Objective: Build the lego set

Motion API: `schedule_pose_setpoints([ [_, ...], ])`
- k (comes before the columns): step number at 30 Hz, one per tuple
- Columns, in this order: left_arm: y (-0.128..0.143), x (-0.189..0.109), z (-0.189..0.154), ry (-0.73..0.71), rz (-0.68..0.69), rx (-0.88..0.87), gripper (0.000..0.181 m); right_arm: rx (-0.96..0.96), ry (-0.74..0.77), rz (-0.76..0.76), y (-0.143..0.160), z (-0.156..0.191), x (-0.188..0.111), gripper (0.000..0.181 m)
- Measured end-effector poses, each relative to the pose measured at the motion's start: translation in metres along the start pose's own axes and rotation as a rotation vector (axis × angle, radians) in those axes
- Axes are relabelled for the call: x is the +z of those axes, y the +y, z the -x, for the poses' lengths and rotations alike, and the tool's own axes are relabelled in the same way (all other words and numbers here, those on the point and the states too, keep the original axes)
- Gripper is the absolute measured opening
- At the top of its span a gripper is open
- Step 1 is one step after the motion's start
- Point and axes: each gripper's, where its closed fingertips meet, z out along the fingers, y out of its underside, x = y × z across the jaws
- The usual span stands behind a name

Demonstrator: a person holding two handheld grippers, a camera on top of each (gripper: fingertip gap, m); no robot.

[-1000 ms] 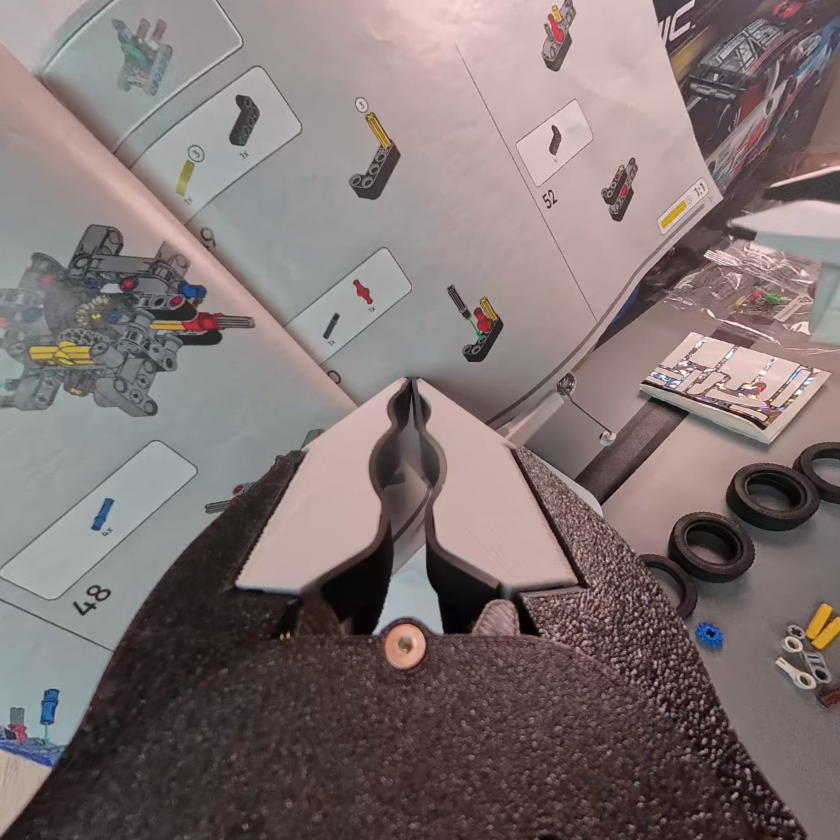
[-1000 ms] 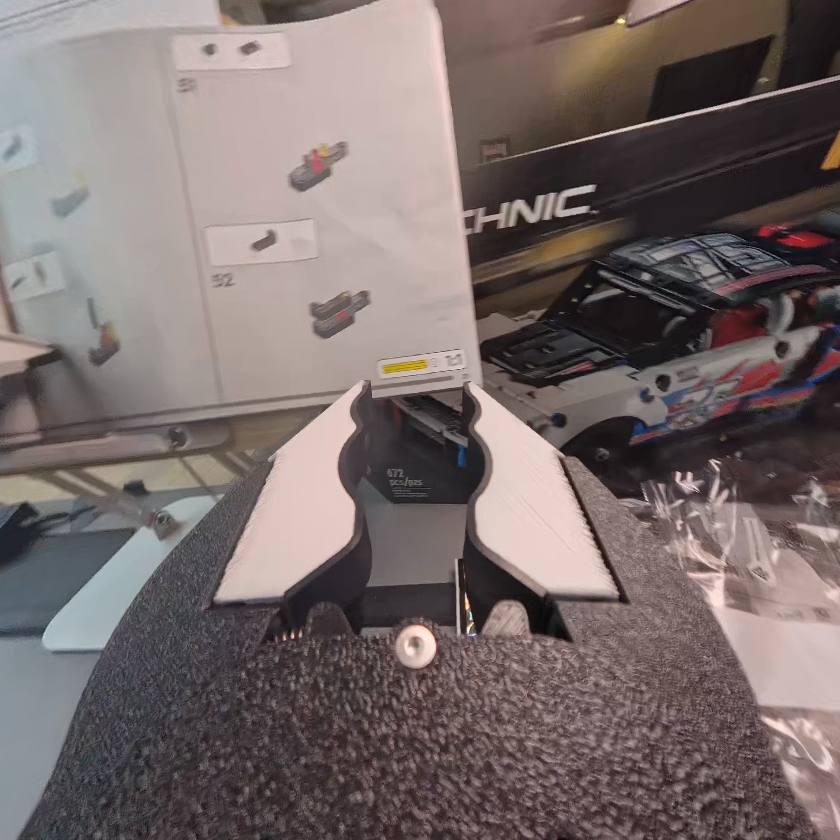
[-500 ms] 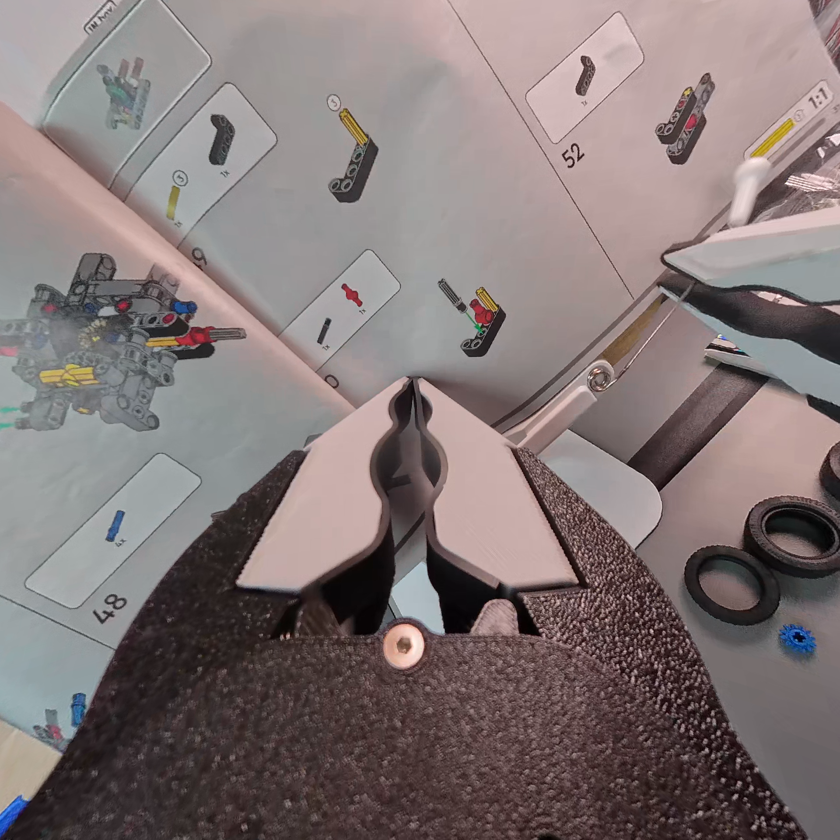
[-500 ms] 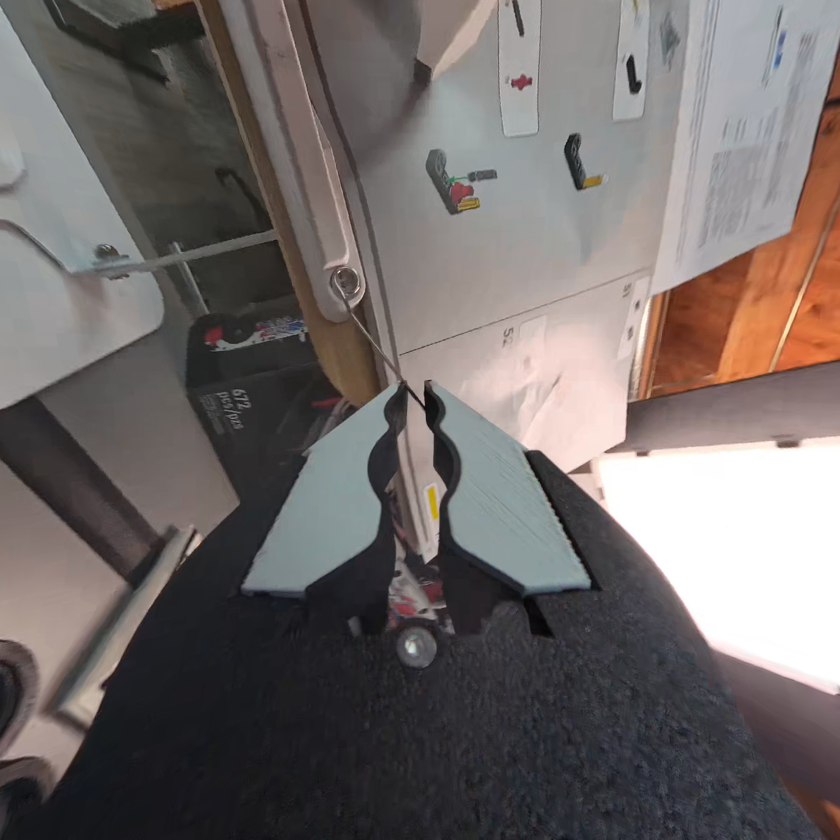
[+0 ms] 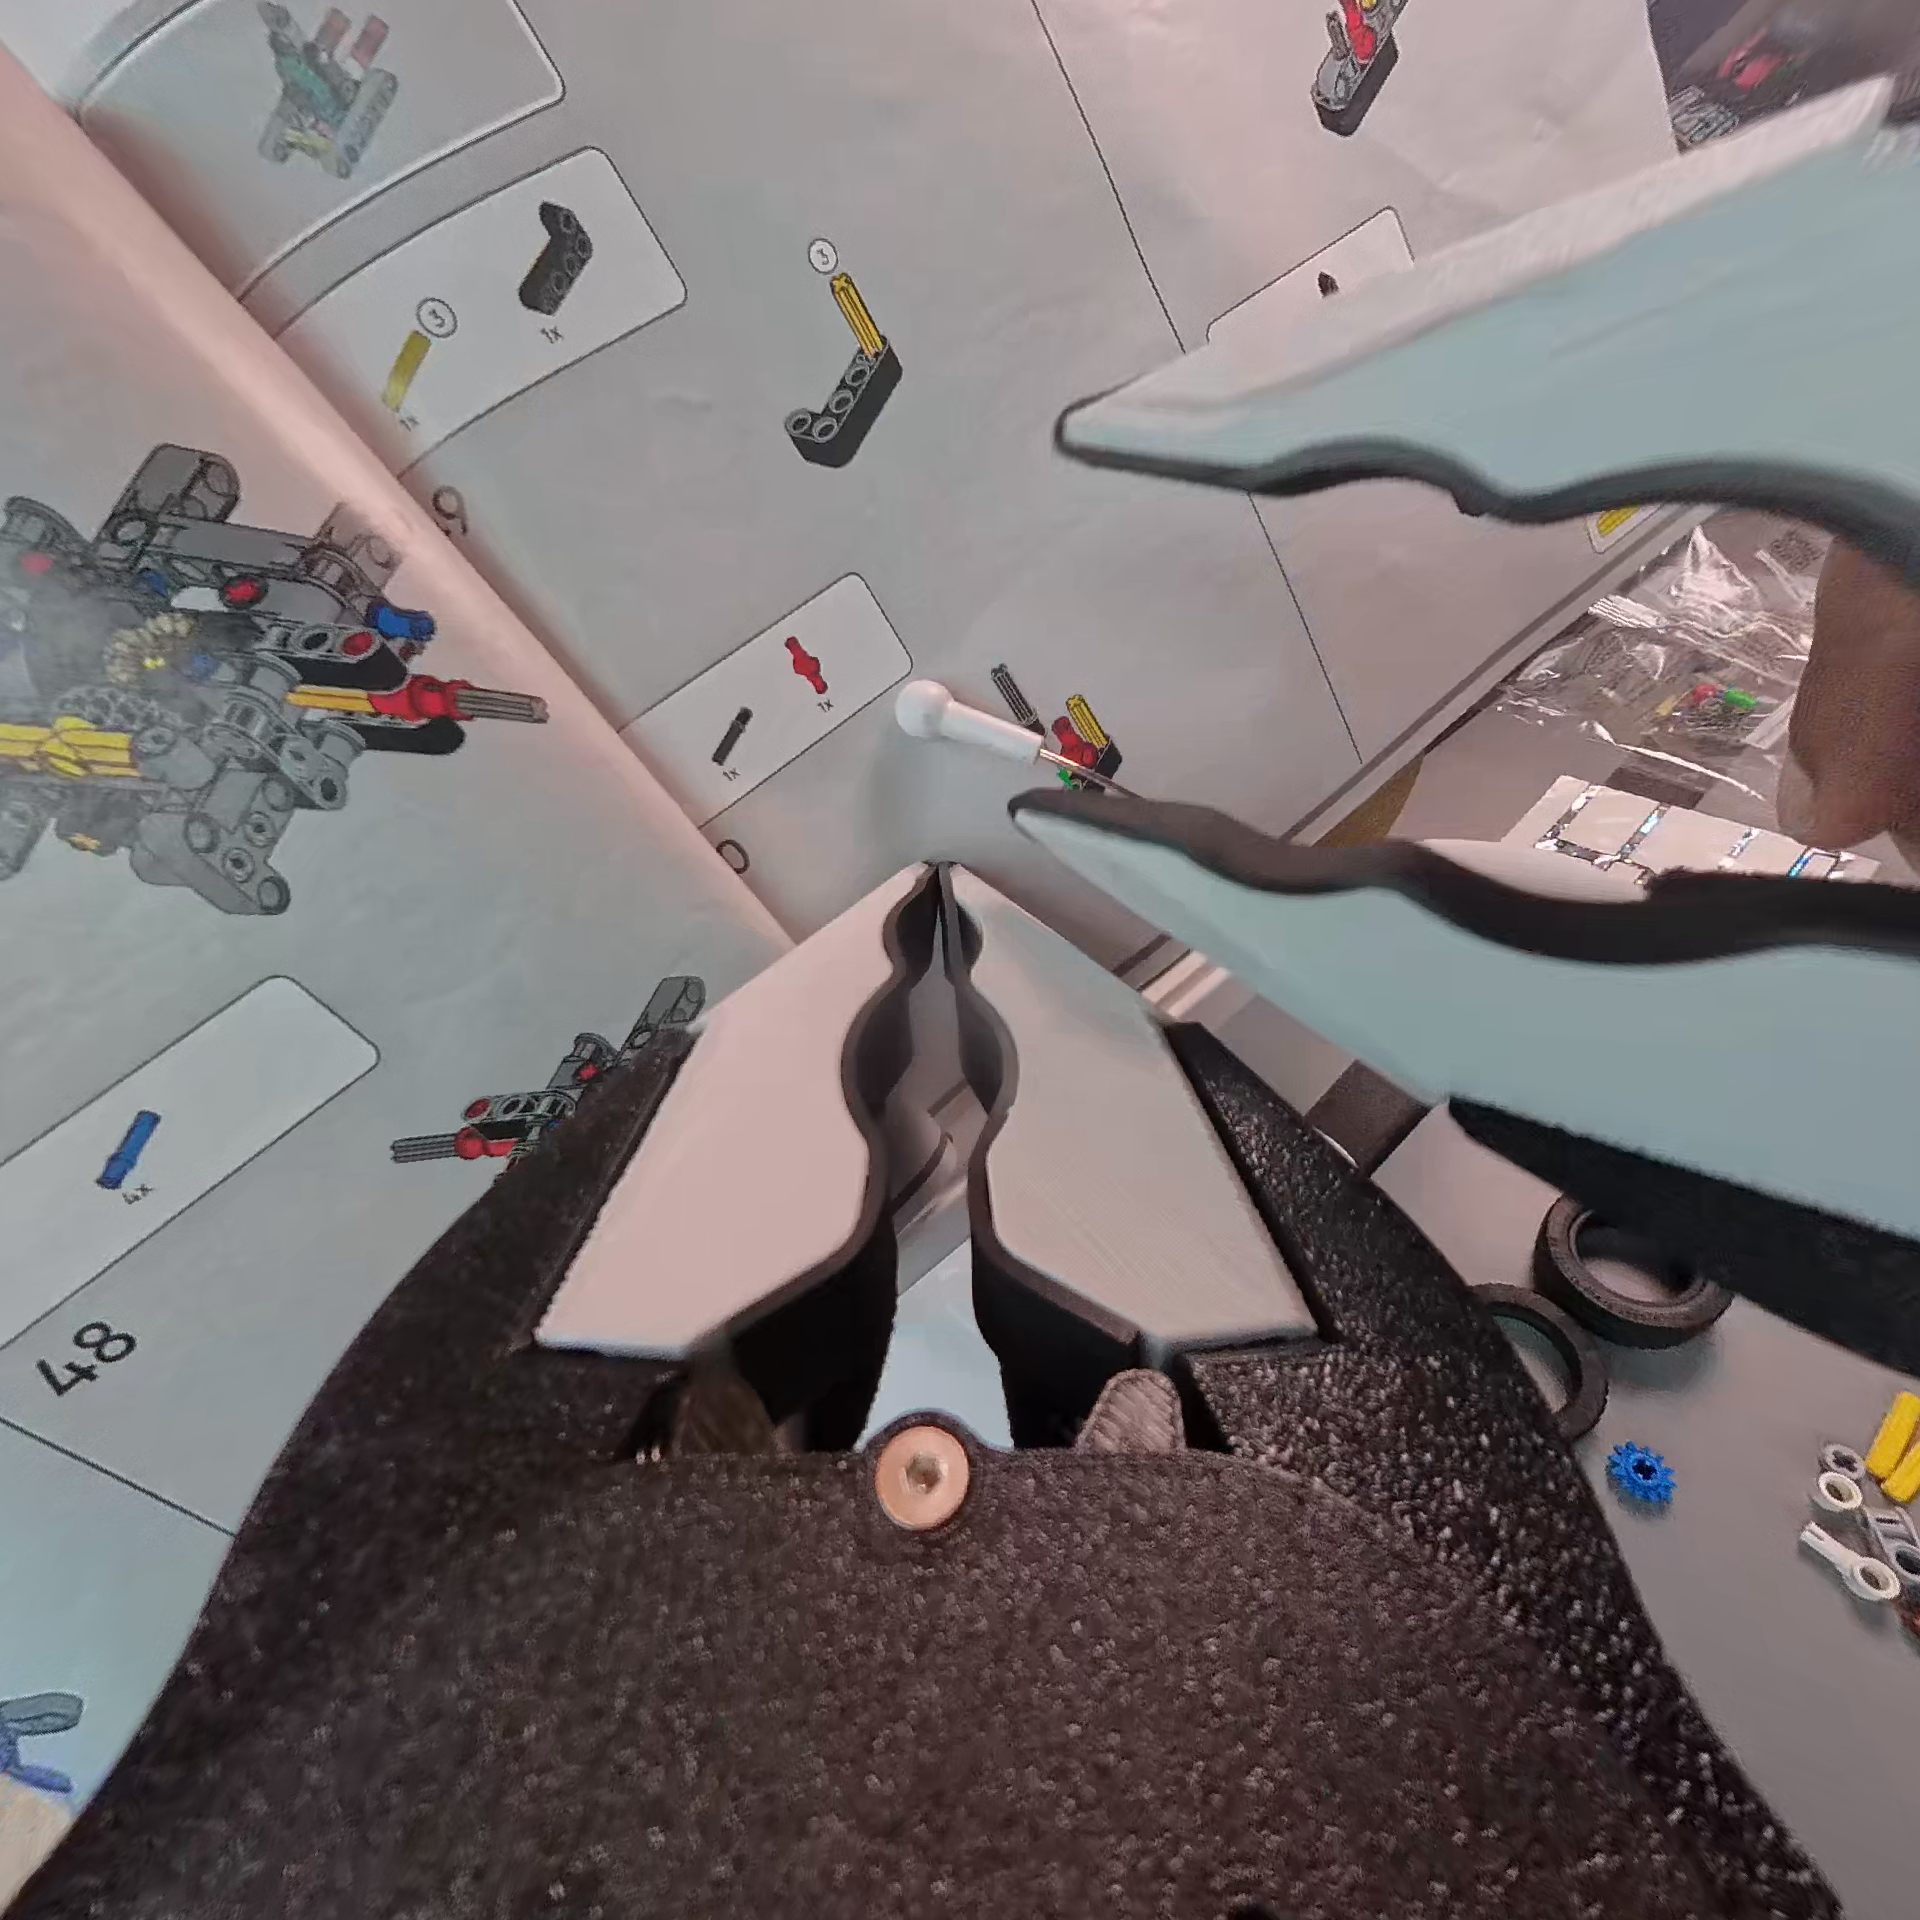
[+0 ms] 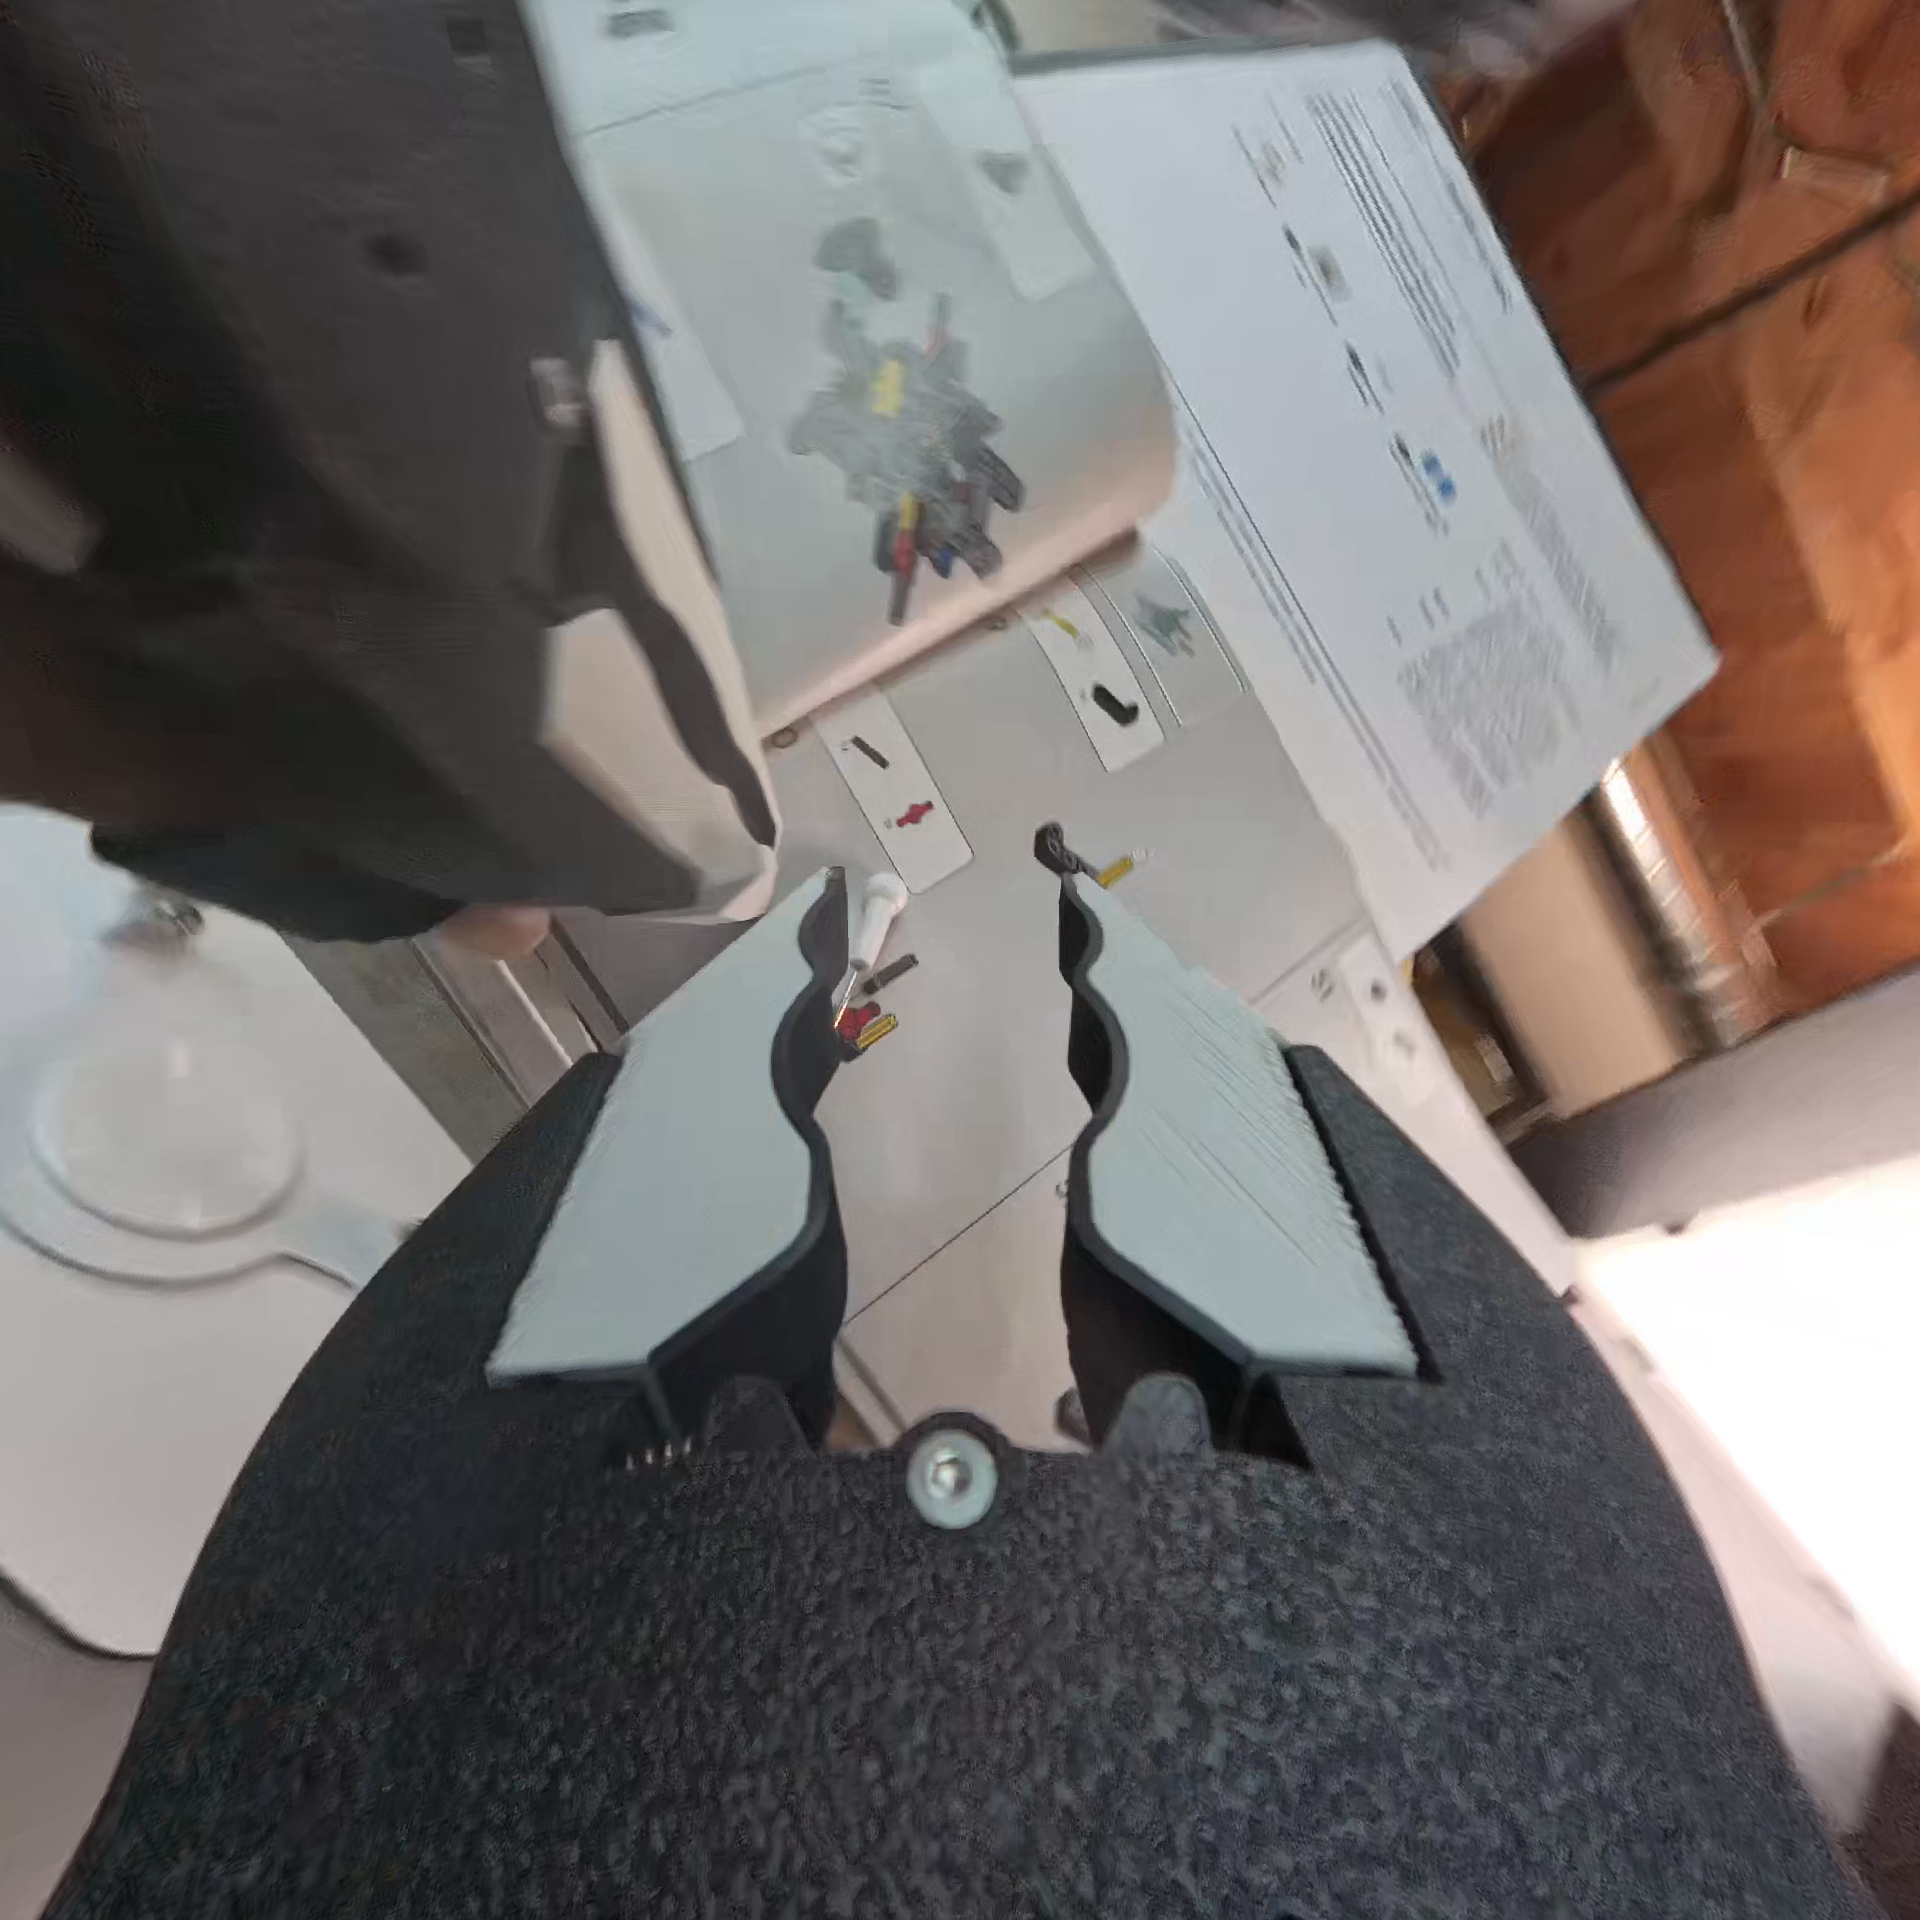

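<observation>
In the left wrist view the right gripper (image 5: 1039,623) ran off the right edge and covered part of the instruction booklet (image 5: 935,520), two black tyres (image 5: 1621,1299) and a hand (image 5: 1860,717) at the frame edge. The small pieces (image 5: 1870,1496) on the counter (image 5: 1714,1662) were too small to identify. In the right wrist view the left gripper (image 6: 764,826) was a dark blur, and the printed sheet (image 6: 1403,416) was smeared.

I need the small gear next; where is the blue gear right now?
In the left wrist view, the blue gear lies low on the right of the grey table, just right of the black tyres.
</observation>
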Motion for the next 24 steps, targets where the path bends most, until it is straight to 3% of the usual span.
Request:
schedule_pose_setpoints([
  [2, 0.002, -0.005, 0.003, -0.012, -0.005, 0.033, 0.001, 0.281, -0.024, 0.056, 0.016, -0.003, -0.004, 0.044],
  [4, 0.005, -0.012, 0.010, -0.031, -0.020, 0.053, 0.002, 0.402, -0.082, 0.128, 0.035, 0.009, -0.002, 0.046],
  [9, 0.027, -0.042, 0.039, -0.063, -0.054, 0.005, 0.000, 0.387, -0.148, 0.203, 0.058, 0.024, 0.005, 0.046],
  [12, 0.072, -0.054, 0.082, -0.153, 0.042, -0.043, 0.001, 0.382, -0.159, 0.214, 0.060, 0.023, 0.007, 0.045],
  [16, 0.092, -0.063, 0.093, 0.015, -0.002, -0.219, 0.001, 0.380, -0.107, 0.274, 0.059, 0.018, 0.005, 0.053],
  [19, 0.096, -0.067, 0.097, 0.031, -0.009, -0.249, 0.000, 0.301, -0.018, 0.097, 0.010, 0.003, -0.003, 0.041],
  [21, 0.096, -0.067, 0.097, 0.043, -0.034, -0.299, 0.001, 0.267, -0.099, 0.040, -0.017, 0.023, 0.002, 0.030],
  [24, 0.102, -0.069, 0.095, 0.046, -0.046, -0.395, 0.001, 0.347, -0.248, 0.095, -0.023, 0.055, 0.025, 0.040],
])
